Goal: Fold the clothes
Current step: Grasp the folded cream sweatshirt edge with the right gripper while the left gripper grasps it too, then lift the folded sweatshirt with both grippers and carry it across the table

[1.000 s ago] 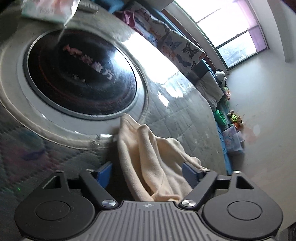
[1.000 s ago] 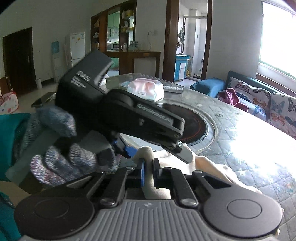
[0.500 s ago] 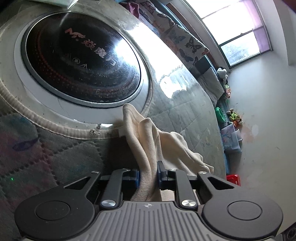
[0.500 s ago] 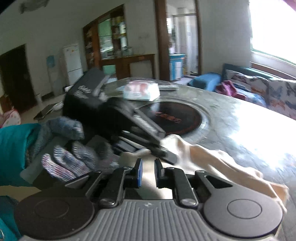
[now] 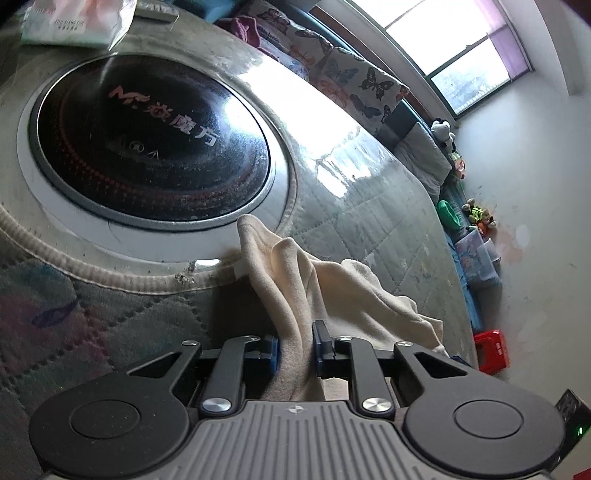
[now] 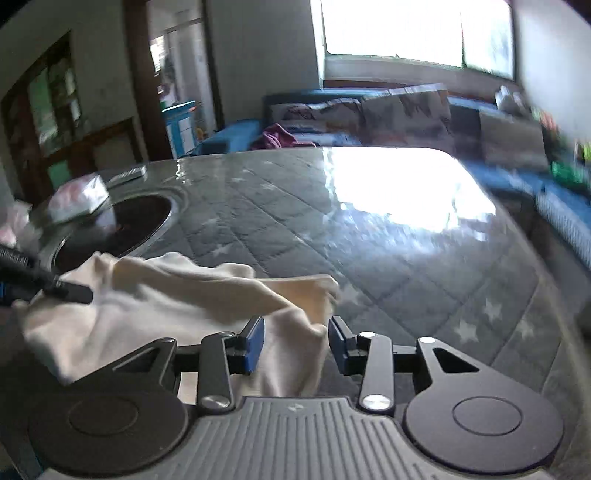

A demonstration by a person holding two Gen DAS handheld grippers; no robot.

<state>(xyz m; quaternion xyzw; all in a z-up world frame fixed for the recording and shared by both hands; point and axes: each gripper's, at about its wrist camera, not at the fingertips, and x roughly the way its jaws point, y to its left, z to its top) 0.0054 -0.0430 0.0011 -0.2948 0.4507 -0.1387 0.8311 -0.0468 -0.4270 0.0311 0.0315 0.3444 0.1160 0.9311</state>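
Left wrist view: the left gripper (image 5: 294,345) is clenched on a bunched fold of a cream cloth (image 5: 295,280), its two blue pads pressing the fabric from both sides. The cloth rises from the pads and drapes away over a quilted grey table cover (image 5: 373,236). Its far tip lies at the white rim of a round black cooktop (image 5: 147,144) set into the table. A tissue pack (image 5: 74,22) sits beyond the cooktop. A sofa with butterfly cushions (image 5: 351,74) runs under a bright window.

Right wrist view: the right gripper (image 6: 295,341) is released, its blue pads standing apart with a corner of the cloth (image 6: 166,295) lying between them; whether either pad touches it is unclear. The cloth spreads leftward across the cover (image 6: 369,258) to the left gripper's dark finger (image 6: 55,288), which pinches its far edge. This view is motion-blurred.
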